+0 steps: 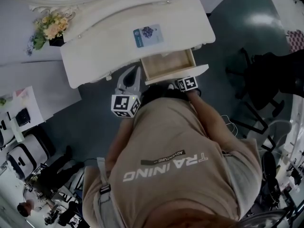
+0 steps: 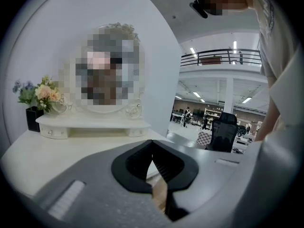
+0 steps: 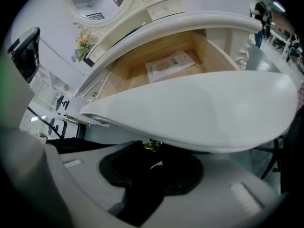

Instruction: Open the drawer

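Note:
A white dressing table has its wooden drawer pulled out, and a printed sheet lies inside it. The curved white drawer front hangs over my right gripper. The small brass knob sits between that gripper's tips, which are shut on it. In the head view only this gripper's marker cube shows, under the drawer front. My left gripper is held beside the drawer's left side, pointing at the table. Its jaws meet with nothing in them.
A vase of flowers stands at the table's back left, in front of the oval mirror. A blue card lies on the tabletop. A black office chair stands to the right. The person's torso fills the near foreground.

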Demonstrator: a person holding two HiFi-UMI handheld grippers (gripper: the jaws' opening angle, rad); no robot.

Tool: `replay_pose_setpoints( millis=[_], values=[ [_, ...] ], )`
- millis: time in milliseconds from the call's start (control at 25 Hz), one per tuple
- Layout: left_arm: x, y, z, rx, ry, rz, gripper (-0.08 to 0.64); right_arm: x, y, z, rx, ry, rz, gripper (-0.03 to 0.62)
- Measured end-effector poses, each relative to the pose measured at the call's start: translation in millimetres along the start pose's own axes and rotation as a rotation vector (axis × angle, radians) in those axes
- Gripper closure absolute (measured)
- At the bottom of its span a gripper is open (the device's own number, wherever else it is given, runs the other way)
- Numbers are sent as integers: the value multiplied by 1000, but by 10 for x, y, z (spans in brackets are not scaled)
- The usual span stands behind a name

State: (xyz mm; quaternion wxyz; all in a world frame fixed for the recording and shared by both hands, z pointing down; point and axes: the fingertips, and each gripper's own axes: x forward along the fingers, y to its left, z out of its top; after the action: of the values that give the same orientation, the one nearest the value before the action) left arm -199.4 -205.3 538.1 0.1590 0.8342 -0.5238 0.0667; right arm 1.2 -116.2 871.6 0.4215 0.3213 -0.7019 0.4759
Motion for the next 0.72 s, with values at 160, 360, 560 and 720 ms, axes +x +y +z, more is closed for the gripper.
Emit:
replay_pose_setpoints(
  millis=[160, 360, 560, 720],
  values=[
    [-141, -187, 0, 35, 29, 23, 554, -16, 43, -101, 3, -46, 32, 459],
    [-220, -621, -177, 37, 45, 50, 554, -114, -98, -288, -14, -82, 60, 459],
    [-349, -915, -352, 16, 63, 66, 554, -132, -76, -399, -11, -107, 100, 459],
    [-509, -1034, -470, 9, 89, 72, 554, -122, -39, -447, -5, -113, 99, 459]
  ],
)
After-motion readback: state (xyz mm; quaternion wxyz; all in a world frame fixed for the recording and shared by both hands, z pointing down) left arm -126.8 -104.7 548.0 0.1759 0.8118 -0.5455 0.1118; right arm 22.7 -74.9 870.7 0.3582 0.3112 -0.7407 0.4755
